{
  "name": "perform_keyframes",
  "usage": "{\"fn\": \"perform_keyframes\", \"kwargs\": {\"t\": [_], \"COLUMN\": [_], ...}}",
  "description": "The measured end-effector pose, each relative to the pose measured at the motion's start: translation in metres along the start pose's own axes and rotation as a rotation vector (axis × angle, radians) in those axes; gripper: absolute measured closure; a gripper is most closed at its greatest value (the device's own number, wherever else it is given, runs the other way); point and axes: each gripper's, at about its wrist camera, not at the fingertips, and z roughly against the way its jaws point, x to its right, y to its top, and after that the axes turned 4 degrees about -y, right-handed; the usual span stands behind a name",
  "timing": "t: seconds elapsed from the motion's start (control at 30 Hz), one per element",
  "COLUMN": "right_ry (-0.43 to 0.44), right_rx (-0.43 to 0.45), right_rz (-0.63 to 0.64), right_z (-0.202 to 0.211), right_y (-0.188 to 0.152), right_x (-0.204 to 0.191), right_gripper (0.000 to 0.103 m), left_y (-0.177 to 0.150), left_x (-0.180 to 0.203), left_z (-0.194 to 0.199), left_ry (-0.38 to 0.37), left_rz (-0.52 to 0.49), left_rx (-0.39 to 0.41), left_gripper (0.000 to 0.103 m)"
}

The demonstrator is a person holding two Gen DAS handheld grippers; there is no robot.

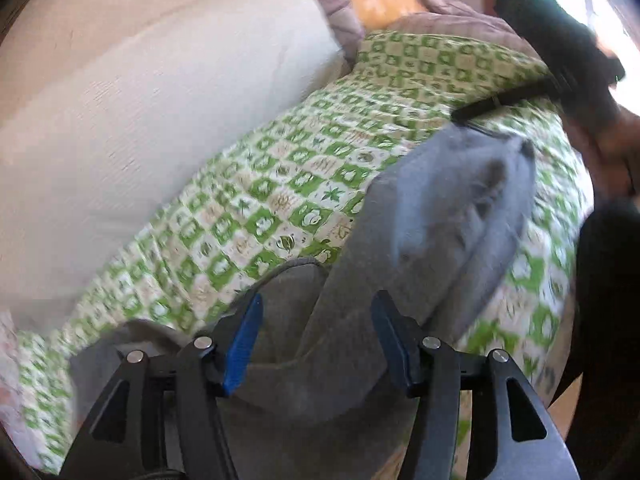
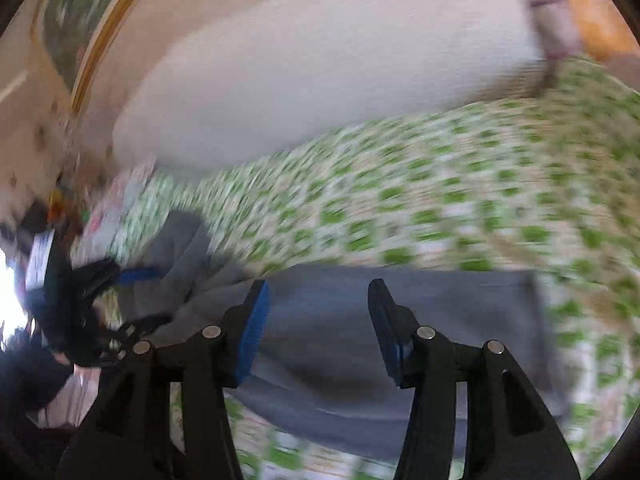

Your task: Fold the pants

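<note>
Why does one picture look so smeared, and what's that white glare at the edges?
Right wrist view: motion blur smears the green bedspread, while the right gripper stays sharp. Left wrist view: milder blur; the gray pants are readable; daylight blows out the top right corner. Both are fisheye-bent.

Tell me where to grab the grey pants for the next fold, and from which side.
Probably the far short edge of the grey pants, where the flat panel ends squarely on the green checked bedspread. Come from above with the right hand-held gripper, now open over that panel.
</note>
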Motion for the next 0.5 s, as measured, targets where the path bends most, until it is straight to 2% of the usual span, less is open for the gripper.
{"fn": "perform_keyframes", "kwargs": {"t": [0.17,0.27,0.33,0.5], "right_ry": [-0.014,-0.005,-0.008,0.056], "right_rx": [-0.201,-0.286,-0.277,-0.222], "right_rz": [0.155,0.195,0.205,0.190], "right_z": [-0.059,-0.074,-0.074,-0.073], "right_y": [-0.012,-0.028,-0.028,-0.009], "right_x": [-0.053,-0.064,-0.069,-0.091], "right_gripper": [0.051,0.051,0.051,0.051], "left_y": [-0.018,-0.036,-0.045,-0.062], "left_x": [-0.012,-0.017,-0.028,-0.073], "left_z": [-0.016,-0.011,-0.002,0.026], "left_ry": [-0.101,-0.102,-0.088,-0.019], "left_rz": [0.075,0.093,0.118,0.207], "left_rx": [-0.082,-0.099,-0.090,-0.055], "left_gripper": [0.046,0.046,0.046,0.046]}}
